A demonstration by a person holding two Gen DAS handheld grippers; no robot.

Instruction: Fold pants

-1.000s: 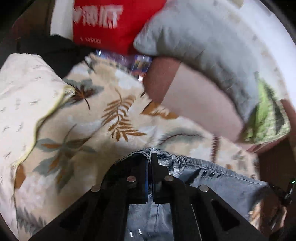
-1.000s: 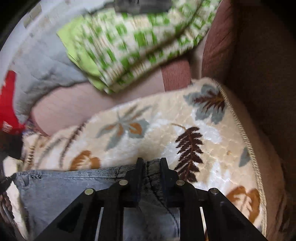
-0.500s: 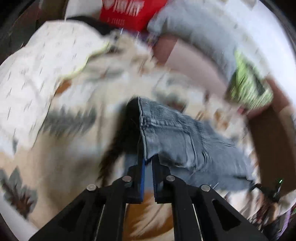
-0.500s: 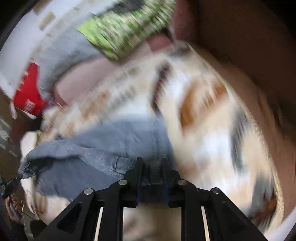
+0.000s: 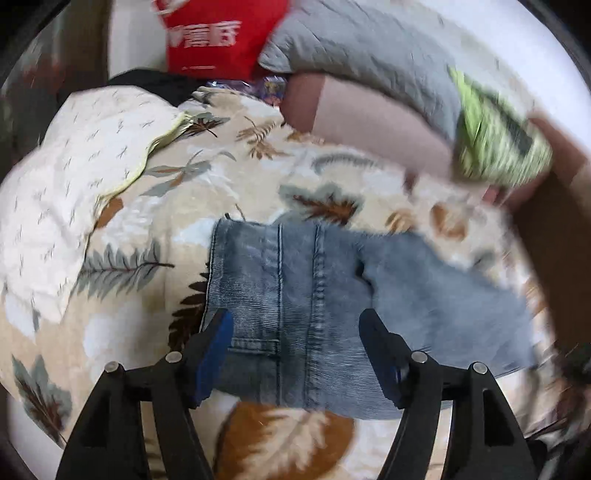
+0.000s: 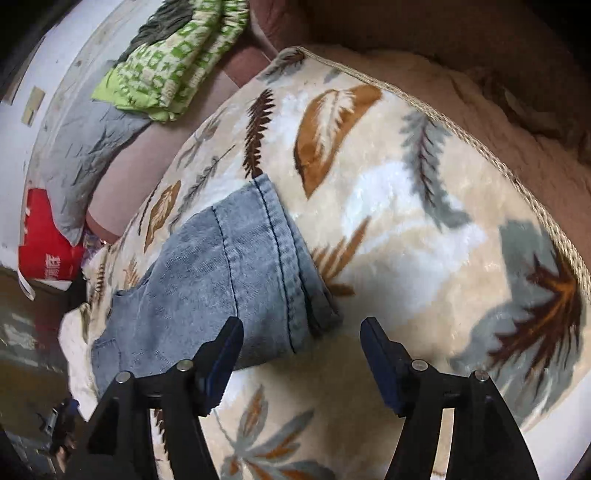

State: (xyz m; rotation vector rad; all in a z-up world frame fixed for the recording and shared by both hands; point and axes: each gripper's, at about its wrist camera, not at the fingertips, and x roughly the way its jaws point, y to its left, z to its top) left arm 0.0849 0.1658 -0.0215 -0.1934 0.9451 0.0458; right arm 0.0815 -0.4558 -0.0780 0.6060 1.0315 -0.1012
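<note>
The blue denim pants (image 5: 325, 295) lie folded into a compact rectangle on a leaf-patterned cream blanket (image 5: 147, 266). My left gripper (image 5: 295, 332) is open and empty, its jaws wide apart just above the near left part of the pants. In the right wrist view the pants (image 6: 221, 273) lie to the left. My right gripper (image 6: 301, 341) is open and empty, over the pants' near right corner and the blanket (image 6: 406, 221).
A white patterned pillow (image 5: 62, 192) lies at the left. A red bag (image 5: 218, 33), a grey cushion (image 5: 369, 55) and a green checked cloth (image 6: 173, 62) sit at the back. The brown sofa arm (image 6: 480, 44) rises at the right.
Both grippers were shut on the pants' edge, swung it over toward me, and have now opened and let go. The pants now lie folded flat.
</note>
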